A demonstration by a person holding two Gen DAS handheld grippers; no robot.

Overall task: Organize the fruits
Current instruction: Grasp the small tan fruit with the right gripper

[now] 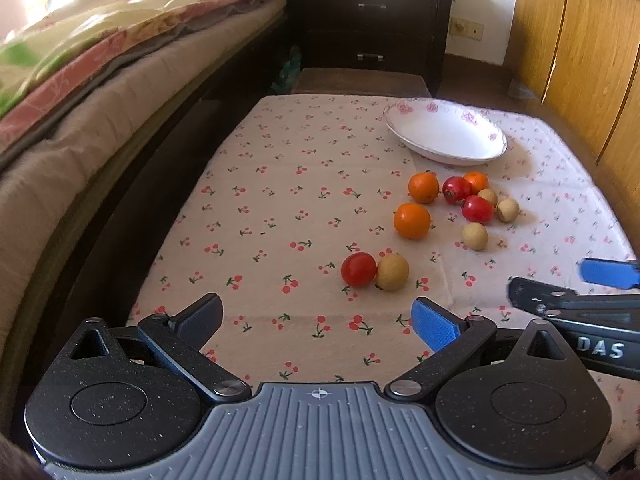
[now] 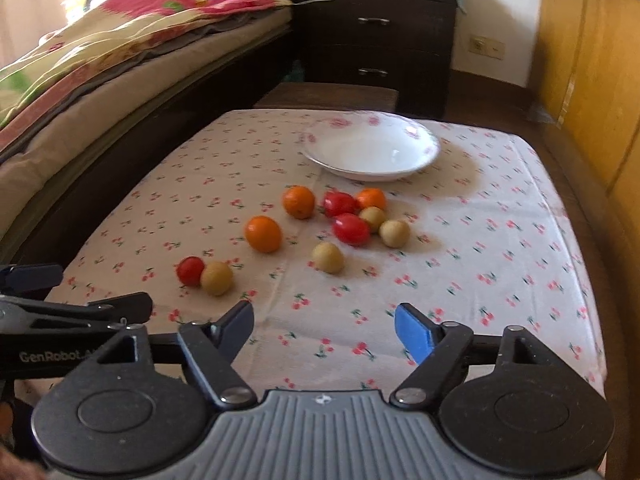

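Both tongs, left and right, are held agape, nothing gripped. Fruits are scattered on table; bowl empty. Nothing is sorted yet.

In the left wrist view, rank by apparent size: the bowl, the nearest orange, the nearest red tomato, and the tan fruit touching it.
1. bowl
2. nearest orange
3. nearest red tomato and tan fruit: look alike, unranked. Both are closer to the camera than the orange, so they appear enlarged.

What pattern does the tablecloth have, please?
Small red cherries with green stems on the white tablecloth, clearest in the right wrist view.
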